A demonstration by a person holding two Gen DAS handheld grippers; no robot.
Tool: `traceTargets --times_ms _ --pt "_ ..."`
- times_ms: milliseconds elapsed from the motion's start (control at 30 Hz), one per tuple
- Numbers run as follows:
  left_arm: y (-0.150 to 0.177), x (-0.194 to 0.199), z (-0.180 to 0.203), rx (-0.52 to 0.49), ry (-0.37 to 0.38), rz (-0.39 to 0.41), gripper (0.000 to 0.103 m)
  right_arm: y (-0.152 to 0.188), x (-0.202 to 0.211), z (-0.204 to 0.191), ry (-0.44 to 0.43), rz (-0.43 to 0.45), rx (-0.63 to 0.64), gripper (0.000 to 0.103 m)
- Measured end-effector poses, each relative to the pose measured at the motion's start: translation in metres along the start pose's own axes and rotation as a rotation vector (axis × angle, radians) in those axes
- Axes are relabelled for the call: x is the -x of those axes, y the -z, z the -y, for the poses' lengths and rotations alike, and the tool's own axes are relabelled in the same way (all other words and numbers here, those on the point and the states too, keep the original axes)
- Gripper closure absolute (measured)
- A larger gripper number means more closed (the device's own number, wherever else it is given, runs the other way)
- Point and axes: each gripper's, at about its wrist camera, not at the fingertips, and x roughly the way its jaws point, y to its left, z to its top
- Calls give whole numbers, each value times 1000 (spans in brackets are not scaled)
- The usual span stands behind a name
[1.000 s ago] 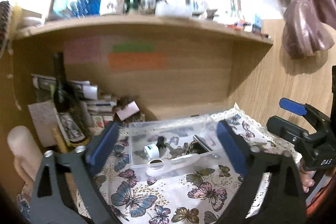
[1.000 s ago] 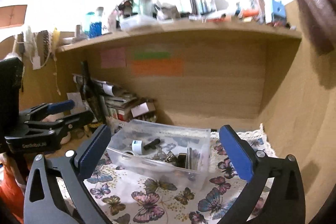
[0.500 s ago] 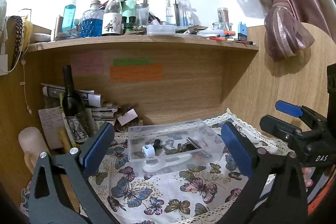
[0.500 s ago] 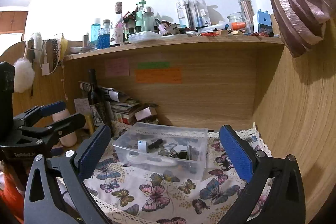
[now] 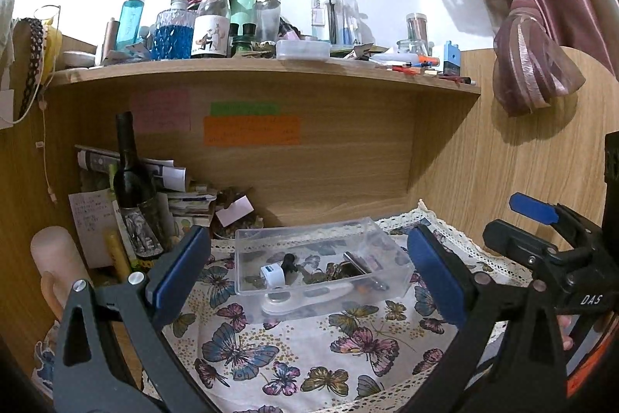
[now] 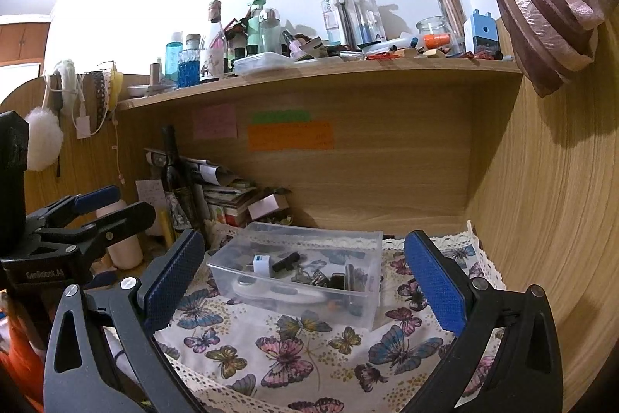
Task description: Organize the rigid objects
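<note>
A clear plastic box (image 5: 387, 240) stands on the butterfly cloth (image 5: 309, 347) under the shelf; it also shows in the right wrist view (image 6: 367, 250). Inside lie a white charger plug (image 5: 272, 275), a black piece (image 5: 288, 263), keys, a dark flat item and a white handled tool (image 5: 305, 299). My left gripper (image 5: 309, 273) is open and empty, held back from the box. My right gripper (image 6: 301, 277) is open and empty, also back from the box. Each gripper shows in the other's view, the right (image 5: 549, 250) and the left (image 6: 89, 219).
A dark wine bottle (image 5: 133, 188) and stacked papers (image 5: 185, 196) stand at the back left, with a pale cylinder (image 5: 54, 258) beside them. The shelf (image 5: 271, 72) above holds many bottles. A wooden side wall (image 6: 541, 219) is on the right, a curtain (image 5: 534, 57) above.
Both grippers have pulled back and tilted up from the box, so the box looks smaller and more of the shelf and wall shows. Both stay open and empty.
</note>
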Motion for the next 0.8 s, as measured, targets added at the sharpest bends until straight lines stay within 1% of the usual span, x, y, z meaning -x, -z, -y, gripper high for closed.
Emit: traceTargets --times_ms 200,800 --pt "1 -3 -1 14 11 -14 0 0 0 0 -3 0 -3 0" --pt "5 -5 -2 19 3 -24 0 -1 1 -3 -4 2 -3 0"
